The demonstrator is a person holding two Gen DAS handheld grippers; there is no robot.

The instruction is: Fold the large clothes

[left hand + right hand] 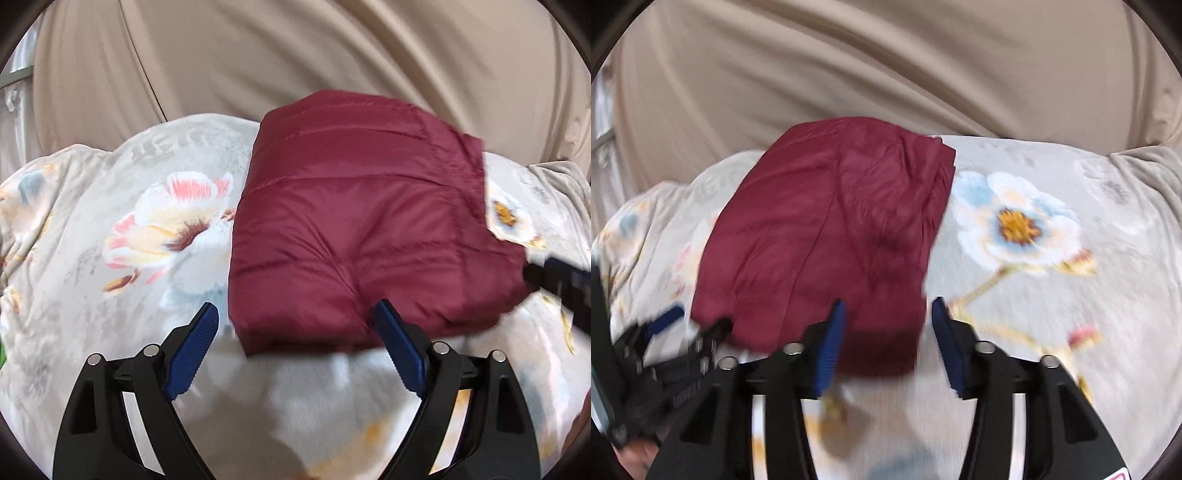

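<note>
- Behind the work surface hangs a beige curtain in loose folds; a pale metal frame shows at its far left edge in your left wrist view.
- Under everything lies a grey floral blanket, plush, printed with a pink and cream flower ahead and to the left of your left fingers, and a blue and white flower with a yellow centre ahead and to the right of your right fingers.
- Your left gripper stands wide open with nothing held. Its left blue pad is over bare blanket; its right blue pad overlaps the near edge of the garment in the picture, and I cannot tell whether it touches.
- A maroon quilted jacket lies folded into a compact block on the blanket, directly ahead of your left fingers and reaching to their right. Its near left corner falls between the two left pads, not pinched. Stitched seams run across its top face.
- Your right gripper is partly open, with no grip on anything. The near right corner of the jacket sits between its pads and just ahead of them; neither pad presses on the cloth.
- Each gripper shows in the other's view: the right one as a blurred dark shape at the jacket's right edge, the left one blurred at the jacket's near left corner.
- Both views are smeared, the right more so.
</note>
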